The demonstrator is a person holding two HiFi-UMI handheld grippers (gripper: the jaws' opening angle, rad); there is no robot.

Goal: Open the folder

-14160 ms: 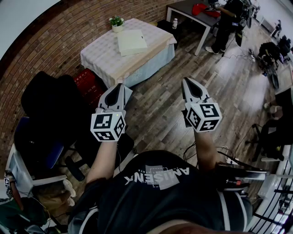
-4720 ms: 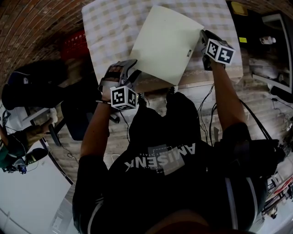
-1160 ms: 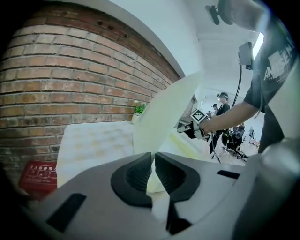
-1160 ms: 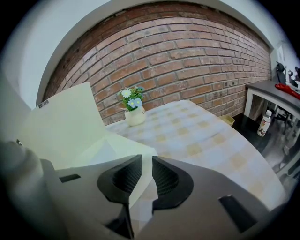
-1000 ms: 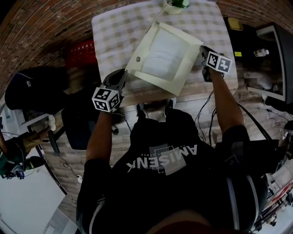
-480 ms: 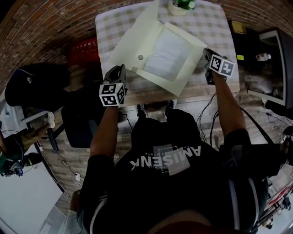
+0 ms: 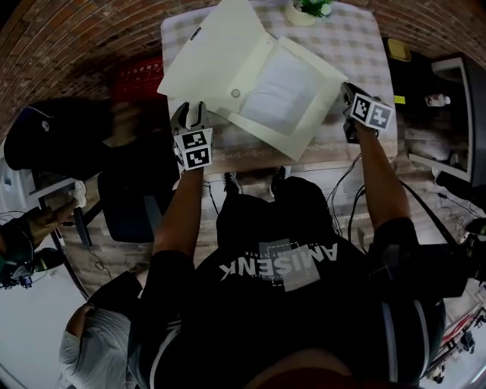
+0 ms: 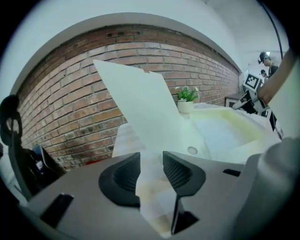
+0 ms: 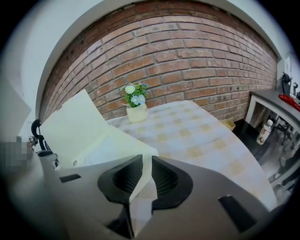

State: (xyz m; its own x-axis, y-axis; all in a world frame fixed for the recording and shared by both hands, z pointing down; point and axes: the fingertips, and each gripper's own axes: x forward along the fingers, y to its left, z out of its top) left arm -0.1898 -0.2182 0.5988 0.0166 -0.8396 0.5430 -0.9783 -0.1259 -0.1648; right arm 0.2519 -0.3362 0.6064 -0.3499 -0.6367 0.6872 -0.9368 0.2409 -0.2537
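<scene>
The folder lies open on the checked table in the upper middle of the head view, its tray facing up with pale sheets inside and a round snap near its left edge. Its cover is swung out toward the upper left and stands tilted off the cloth. The left gripper sits at the table's near left edge, just below the cover's lower edge. Its jaws have just been opening and now stand apart. In the left gripper view the cover's lower tip reaches down toward the gap, but the pads do not press on it. At the right of the head view the right gripper is clamped on the folder's right corner, with the jaws drawn close on the thin edge. A potted plant stands at the table's far side, against a brick wall.
</scene>
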